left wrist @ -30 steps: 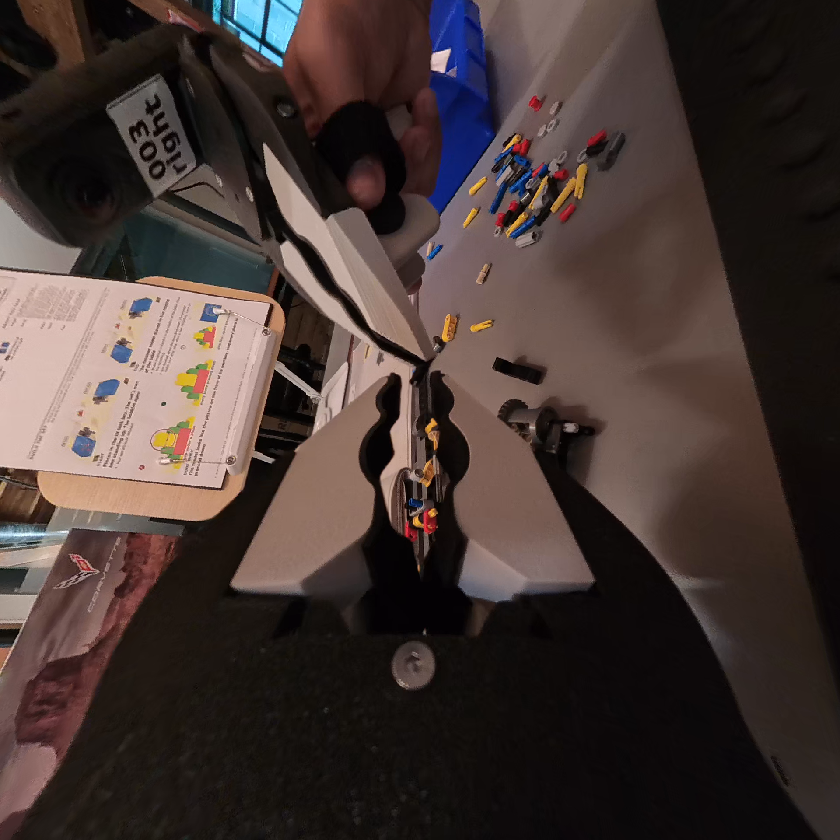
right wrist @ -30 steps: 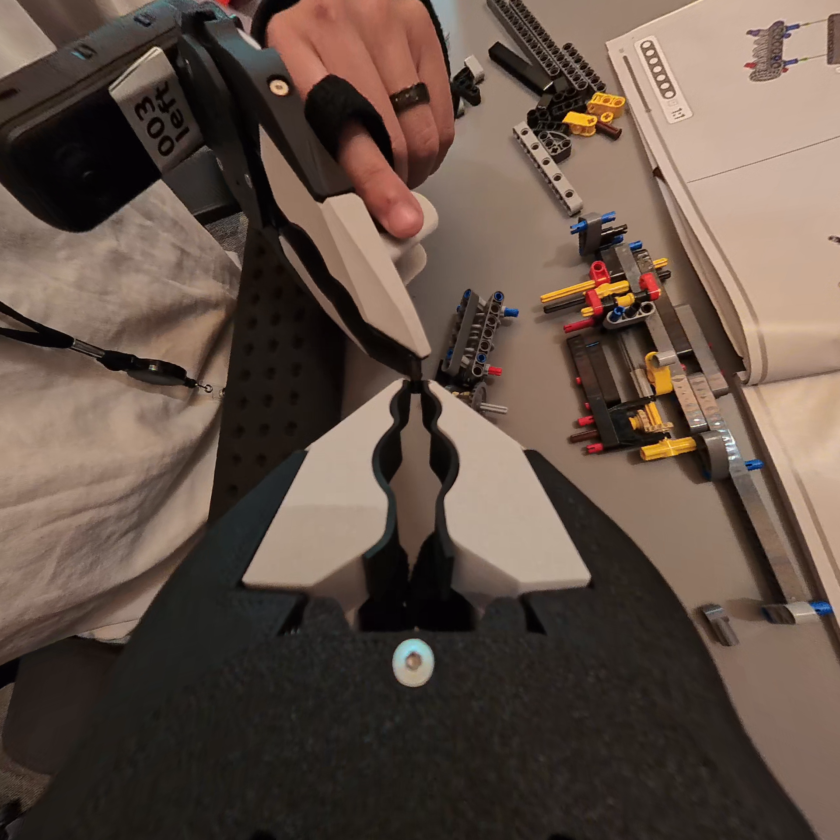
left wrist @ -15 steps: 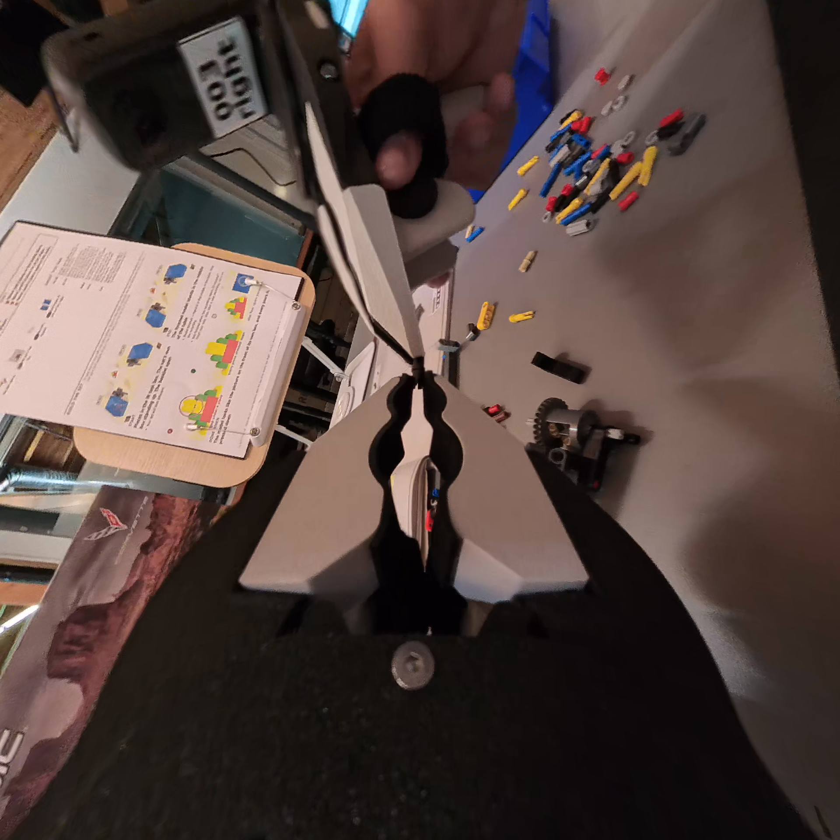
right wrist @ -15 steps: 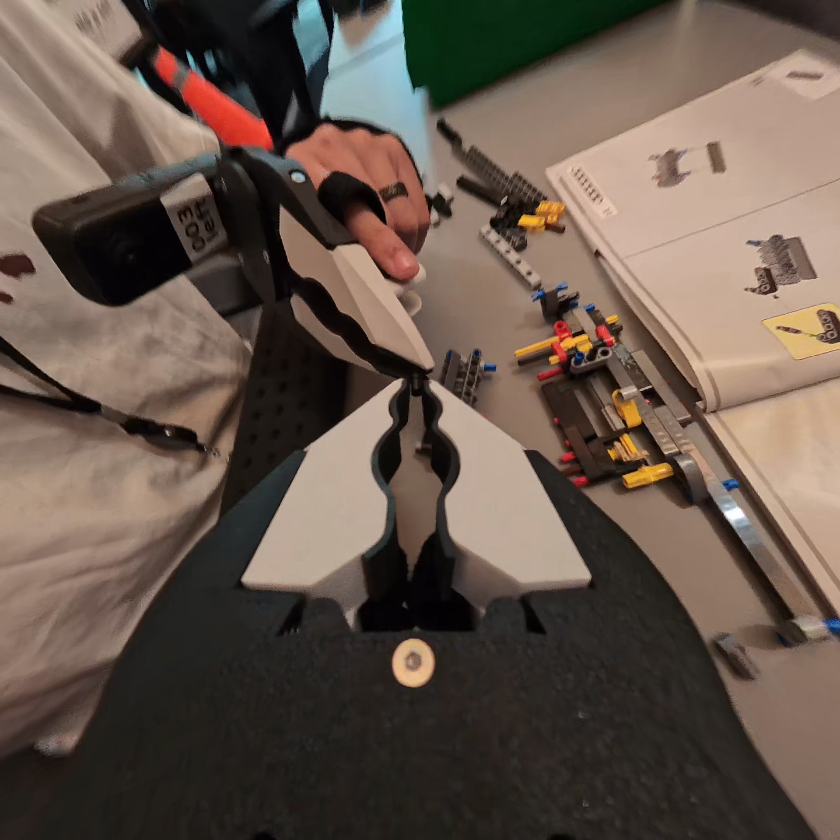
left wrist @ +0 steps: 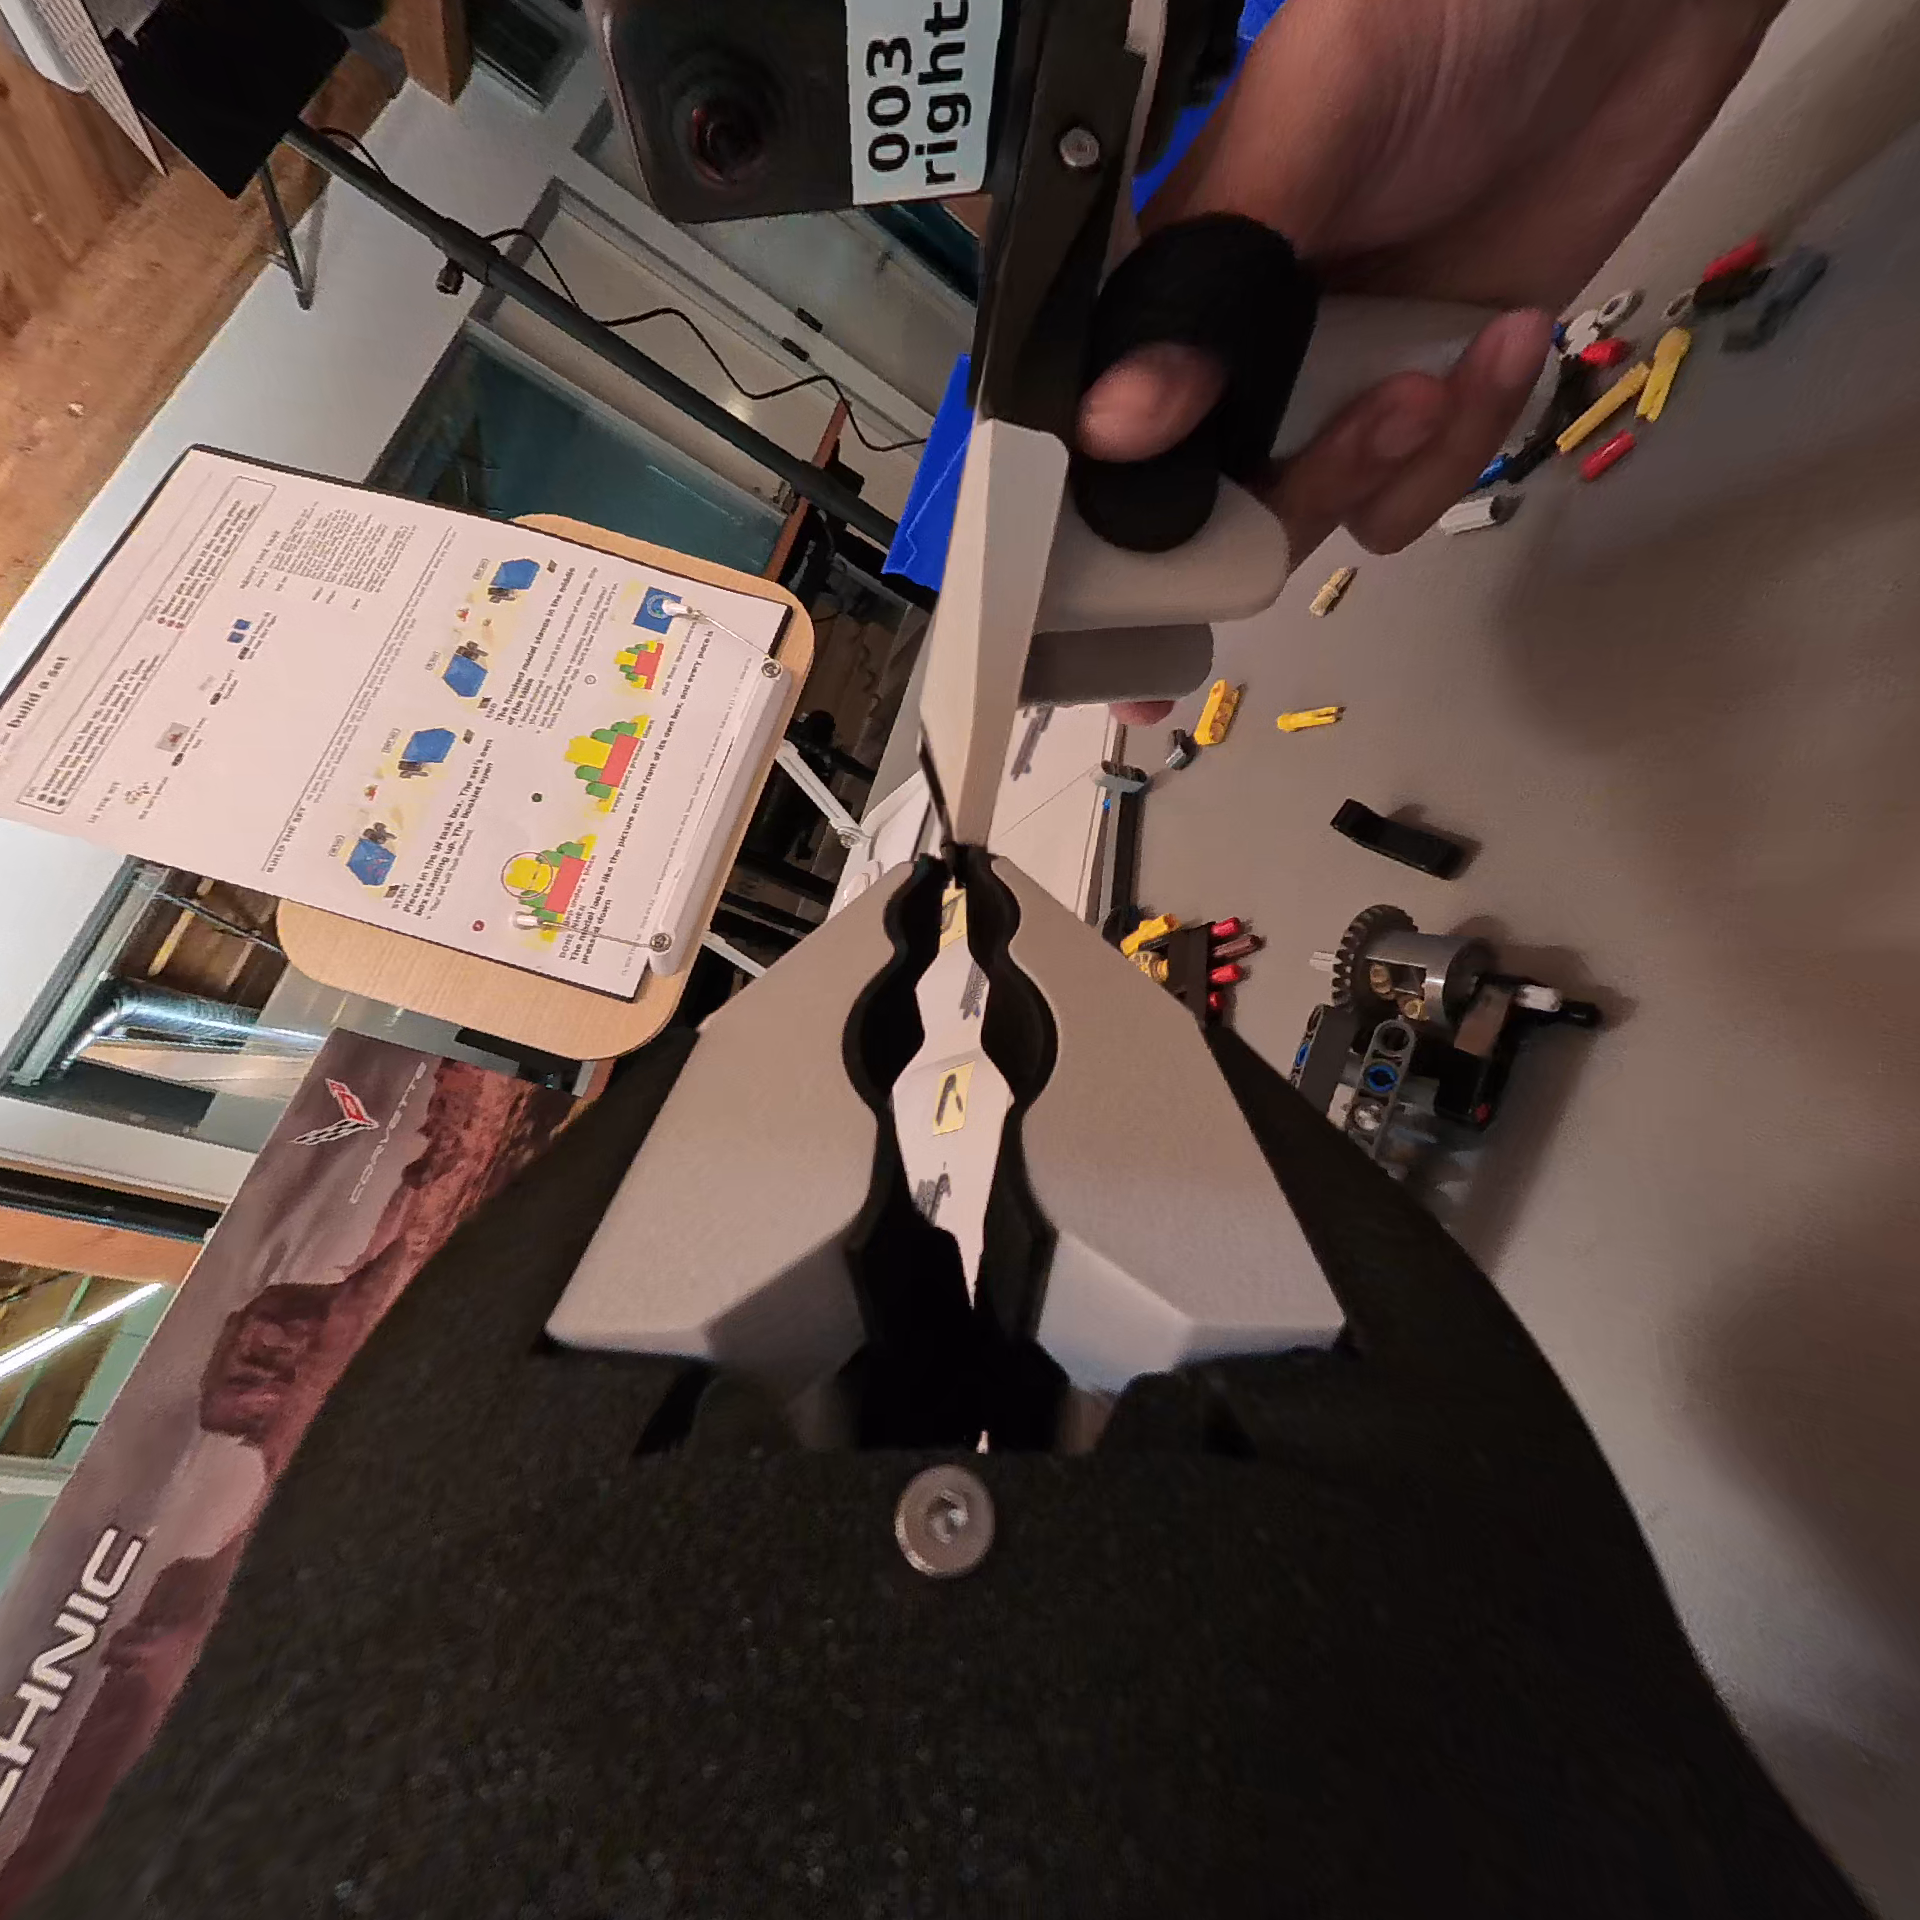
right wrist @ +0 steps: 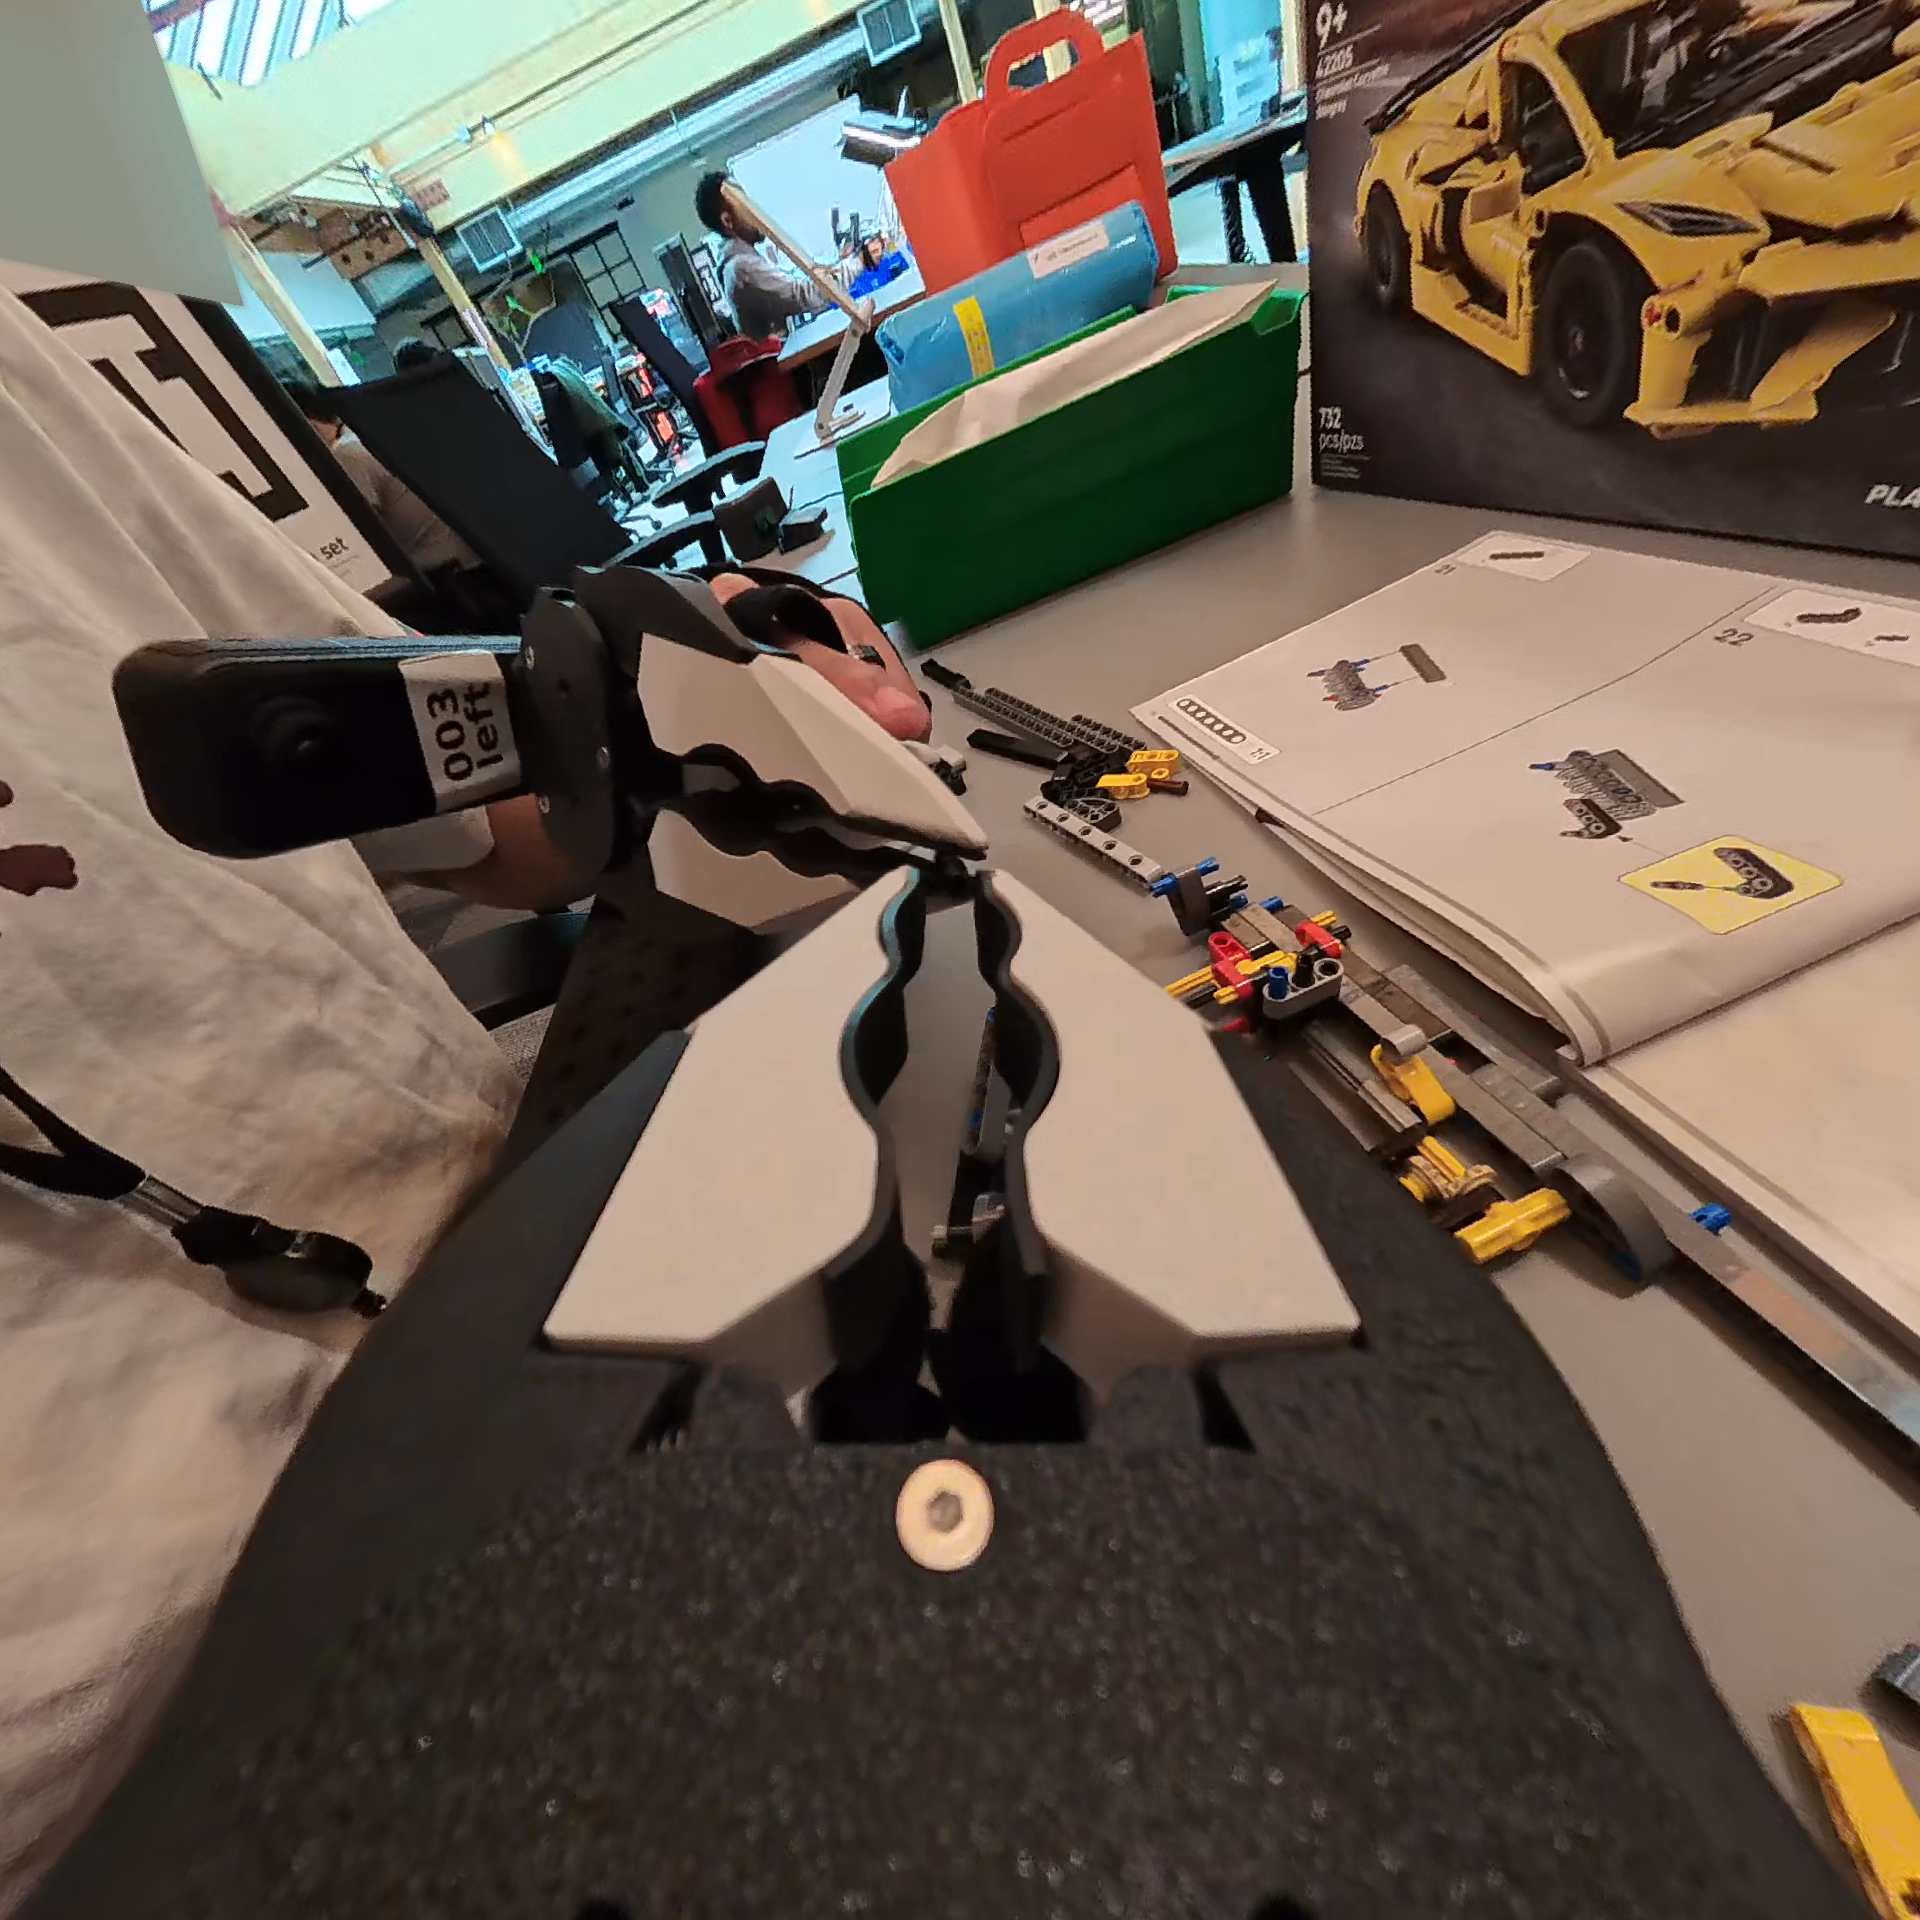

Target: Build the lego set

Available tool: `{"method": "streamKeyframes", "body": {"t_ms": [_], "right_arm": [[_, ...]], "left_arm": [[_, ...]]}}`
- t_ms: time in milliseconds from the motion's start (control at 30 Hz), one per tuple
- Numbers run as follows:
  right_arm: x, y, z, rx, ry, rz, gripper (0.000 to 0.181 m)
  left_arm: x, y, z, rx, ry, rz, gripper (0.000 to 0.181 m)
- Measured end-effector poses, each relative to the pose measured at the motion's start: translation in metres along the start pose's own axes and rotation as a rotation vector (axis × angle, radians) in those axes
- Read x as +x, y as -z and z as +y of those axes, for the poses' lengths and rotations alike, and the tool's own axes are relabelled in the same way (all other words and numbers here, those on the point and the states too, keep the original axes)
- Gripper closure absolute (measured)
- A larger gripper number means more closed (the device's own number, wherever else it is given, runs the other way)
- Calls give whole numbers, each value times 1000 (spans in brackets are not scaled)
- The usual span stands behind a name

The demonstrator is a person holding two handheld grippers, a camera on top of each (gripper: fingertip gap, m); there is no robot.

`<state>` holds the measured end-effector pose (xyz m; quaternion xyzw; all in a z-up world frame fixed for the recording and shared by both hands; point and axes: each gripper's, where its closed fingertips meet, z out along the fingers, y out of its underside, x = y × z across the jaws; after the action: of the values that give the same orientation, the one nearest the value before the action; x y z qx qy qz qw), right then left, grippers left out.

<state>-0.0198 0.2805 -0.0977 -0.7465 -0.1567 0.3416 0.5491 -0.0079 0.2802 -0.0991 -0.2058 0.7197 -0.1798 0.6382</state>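
Note:
My left gripper [left wrist: 951,871] and right gripper [right wrist: 951,883] meet tip to tip in the air above the grey table [left wrist: 1662,1039]. Both are shut, and a small dark Lego piece [right wrist: 953,869] is pinched where the tips meet; its shape is mostly hidden. The right gripper [left wrist: 951,836] comes down from the top of the left wrist view, held by a hand. The left gripper [right wrist: 966,847] comes in from the left of the right wrist view. A part-built grey and black gear assembly [left wrist: 1423,1018] lies on the table to the right.
An open instruction booklet [right wrist: 1558,779] lies right, with a row of Lego beams and pins [right wrist: 1351,1039] beside it. The set's box [right wrist: 1610,260] and a green bin [right wrist: 1070,488] stand behind. Loose coloured pins [left wrist: 1621,384], a black piece [left wrist: 1397,836] and a clipboard sheet [left wrist: 416,727] are nearby. My two grippers' fingertips are within a few centimetres of each other.
Both grippers have stayed tip to tip and shut while rising and tilting. The right wrist view has swung up from the table to the room and the box.

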Motion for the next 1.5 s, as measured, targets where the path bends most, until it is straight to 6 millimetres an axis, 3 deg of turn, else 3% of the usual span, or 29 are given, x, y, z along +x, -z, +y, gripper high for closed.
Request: {"method": "streamKeyframes", "body": {"t_ms": [233, 533, 1100, 1167, 1333, 1500], "right_arm": [[-3, -2, -9, 53, 10, -28, 172], [-5, -2, -14, 92, -121, -116, 173], [3, 1, -6, -2, 176, 60, 176], [7, 9, -8, 3, 174, 97, 176], [33, 55, -11, 106, 139, 285, 177], [44, 88, 7, 199, 70, 536, 177]], "left_arm": [[-8, 3, -1, 20, 57, -12, 178], [-11, 4, -4, 17, -13, -59, 178], [-3, -1, -1, -23, 1, -27, 178], [0, 1, -5, 13, 109, 41, 174], [9, 2, -5, 25, 416, 242, 170], [47, -13, -5, -187, 719, 452, 165]]}}
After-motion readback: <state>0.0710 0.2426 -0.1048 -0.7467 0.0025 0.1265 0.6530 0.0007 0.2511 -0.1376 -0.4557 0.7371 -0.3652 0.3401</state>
